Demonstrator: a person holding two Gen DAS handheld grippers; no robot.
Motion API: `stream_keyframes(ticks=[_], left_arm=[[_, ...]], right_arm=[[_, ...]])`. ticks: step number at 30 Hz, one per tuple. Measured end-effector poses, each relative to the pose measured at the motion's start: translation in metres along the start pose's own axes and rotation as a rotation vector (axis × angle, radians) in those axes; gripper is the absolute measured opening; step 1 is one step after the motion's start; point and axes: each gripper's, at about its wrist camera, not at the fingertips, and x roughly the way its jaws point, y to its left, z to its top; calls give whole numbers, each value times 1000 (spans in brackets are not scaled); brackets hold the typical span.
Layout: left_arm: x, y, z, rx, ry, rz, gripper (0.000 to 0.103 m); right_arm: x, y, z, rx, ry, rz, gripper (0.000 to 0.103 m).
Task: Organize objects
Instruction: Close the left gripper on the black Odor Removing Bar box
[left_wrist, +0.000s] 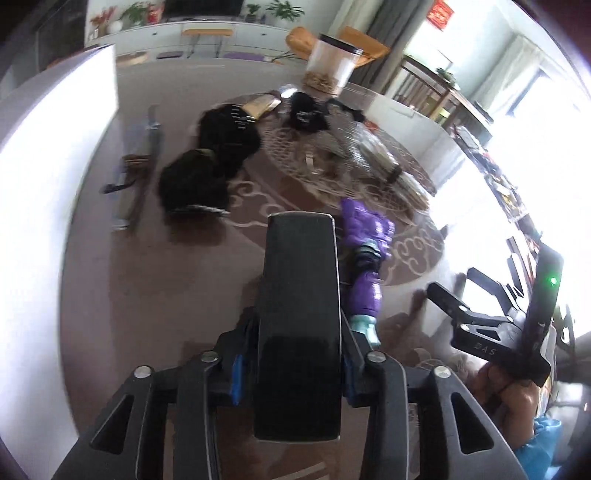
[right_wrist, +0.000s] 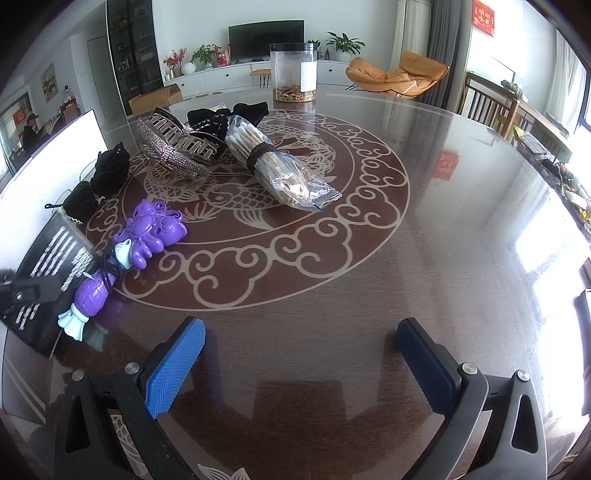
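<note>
My left gripper (left_wrist: 299, 332) is shut on a flat black box (left_wrist: 299, 317), held above the table's left side; the box also shows in the right wrist view (right_wrist: 48, 266). A purple toy lobster (right_wrist: 147, 236) lies beside the box on the table, also in the left wrist view (left_wrist: 365, 251). My right gripper (right_wrist: 301, 354) is open and empty over the near table, and shows in the left wrist view (left_wrist: 465, 317). Farther back lie a rhinestone hair claw (right_wrist: 173, 147), a bag of cotton swabs (right_wrist: 273, 162) and black hair bows (right_wrist: 99, 181).
The round brown table (right_wrist: 443, 240) has a pale fish-and-cloud pattern. A clear jar (right_wrist: 293, 72) stands at its far side. A white board (right_wrist: 48, 162) stands at the left. More black clips (right_wrist: 225, 116) lie behind the claw. Chairs stand at the right.
</note>
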Motion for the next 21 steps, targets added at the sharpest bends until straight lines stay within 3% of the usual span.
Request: stream_keyframes(ticks=[5, 8, 11, 15, 21], left_arm=[[-14, 19, 14, -54, -46, 73, 59], [-15, 26, 17, -73, -48, 79, 61], [-17, 20, 12, -33, -43, 100, 62], [-10, 8, 5, 37, -39, 163, 78], [11, 13, 4, 32, -14, 187, 79]], right_arm=[[0, 0, 0, 0, 0, 0, 103], [0, 0, 0, 0, 0, 0, 103], [0, 0, 0, 0, 0, 0, 103], [0, 0, 0, 0, 0, -1, 103], [0, 0, 0, 1, -1, -1, 103]])
